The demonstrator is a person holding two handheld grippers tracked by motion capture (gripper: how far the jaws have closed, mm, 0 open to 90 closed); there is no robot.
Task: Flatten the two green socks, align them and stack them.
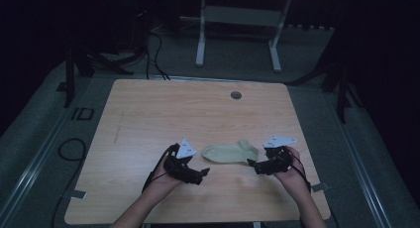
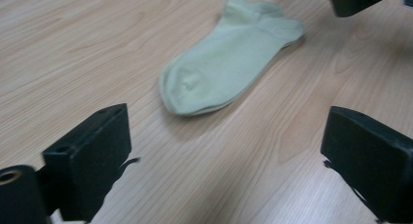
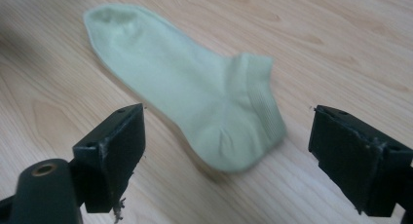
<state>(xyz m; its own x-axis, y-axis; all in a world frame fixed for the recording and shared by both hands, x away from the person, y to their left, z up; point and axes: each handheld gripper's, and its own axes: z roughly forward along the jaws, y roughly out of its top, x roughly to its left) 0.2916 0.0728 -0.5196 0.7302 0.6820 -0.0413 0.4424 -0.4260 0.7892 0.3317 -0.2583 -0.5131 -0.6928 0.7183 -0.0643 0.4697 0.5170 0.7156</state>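
Observation:
A pale green ankle sock [image 1: 231, 152] lies flat on the wooden table [image 1: 163, 114], toe to the left and cuff to the right. My left gripper [image 1: 202, 172] hovers just left of the toe, open and holding nothing. In the left gripper view the sock [image 2: 229, 56] lies ahead of the wide-apart jaws, and the left gripper [image 2: 229, 160] is short of it. My right gripper [image 1: 251, 164] sits at the sock's heel end, also open. In the right gripper view the sock [image 3: 195, 92] lies between and beyond the right gripper [image 3: 226, 156].
A round grey grommet [image 1: 236, 95] is set in the table near its far edge. A white desk frame [image 1: 237, 29] stands on the floor beyond, and cables [image 1: 69, 148] run along the left side. The other gripper's jaw tip [image 2: 360, 0] shows at the top right.

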